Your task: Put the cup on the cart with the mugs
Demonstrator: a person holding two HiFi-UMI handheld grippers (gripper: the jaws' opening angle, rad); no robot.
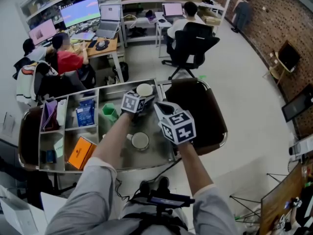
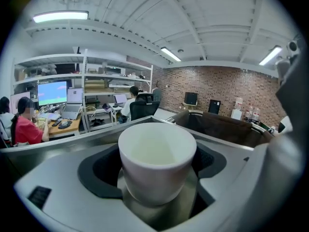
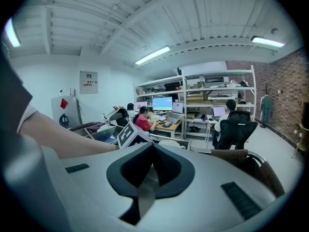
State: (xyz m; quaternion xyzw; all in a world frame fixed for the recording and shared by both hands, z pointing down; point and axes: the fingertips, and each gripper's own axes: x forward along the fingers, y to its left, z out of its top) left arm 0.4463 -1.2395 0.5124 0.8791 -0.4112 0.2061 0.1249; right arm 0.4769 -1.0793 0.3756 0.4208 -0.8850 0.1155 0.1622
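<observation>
– Cup (image 2: 157,153) first: where is it?

– Between the jaws of the left hand-held gripper (image 1: 142,97). In the left gripper view the dark pads sit against its white wall on both sides, so the jaws stand wide and pinch it. It is upright, mouth up, and looks empty.

– And where is that over the cart (image 1: 156,153)?

– At the far edge of the steel tray, in the right-hand part. I cannot tell whether its base touches the tray or hangs just above it.

– Any mug there?

– One white mug (image 1: 140,141), upright on the same tray, nearer the person and apart from the cup. Its handle points left, toward the outstretched left forearm.

– What about the right hand-held gripper (image 3: 153,151)?

– Its jaws are pressed together with nothing between them. It hangs over the right side of the tray, just beside the left one.

– What else does the cart carry?

– A green cup (image 1: 109,112) in the middle compartment, a blue packet (image 1: 86,112) left of that, and an orange box (image 1: 81,152) in the near compartment.
</observation>
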